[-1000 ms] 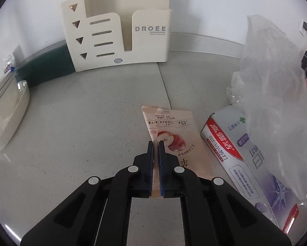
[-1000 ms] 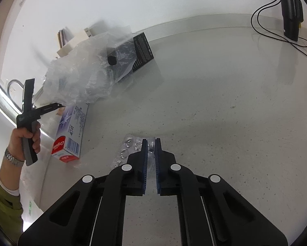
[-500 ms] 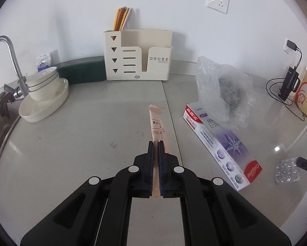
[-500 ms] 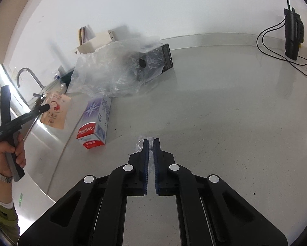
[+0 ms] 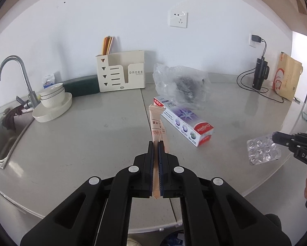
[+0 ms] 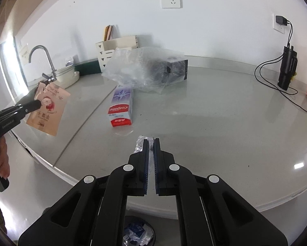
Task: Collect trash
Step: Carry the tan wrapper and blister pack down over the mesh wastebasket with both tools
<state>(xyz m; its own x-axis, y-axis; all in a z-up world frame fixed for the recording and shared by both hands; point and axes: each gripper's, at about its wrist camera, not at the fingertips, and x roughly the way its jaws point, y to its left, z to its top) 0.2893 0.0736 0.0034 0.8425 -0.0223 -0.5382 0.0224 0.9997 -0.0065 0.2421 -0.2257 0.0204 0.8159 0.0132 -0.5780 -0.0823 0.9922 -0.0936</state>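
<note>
Left wrist view: left tongs [image 5: 156, 143] clenched on a pink pouch [image 5: 157, 121], seen edge-on and lifted above the grey bench [image 5: 87, 135]. Toothpaste box [image 5: 184, 123] lies just right of it on the bench, a clear bag [image 5: 182, 85] at its far end. At right edge, right tongs [image 5: 276, 137] grip a blister pack [image 5: 263, 151] in the air. Sink [image 5: 1, 141] at far left. Right wrist view: right tongs [image 6: 151, 141] clenched on the blister pack [image 6: 140, 143], only its edge showing. Left tongs [image 6: 37, 103] at left hold the pouch [image 6: 47, 110] off the bench edge. Bin [image 6: 137, 232] below, near edge, with wrappers inside.
</note>
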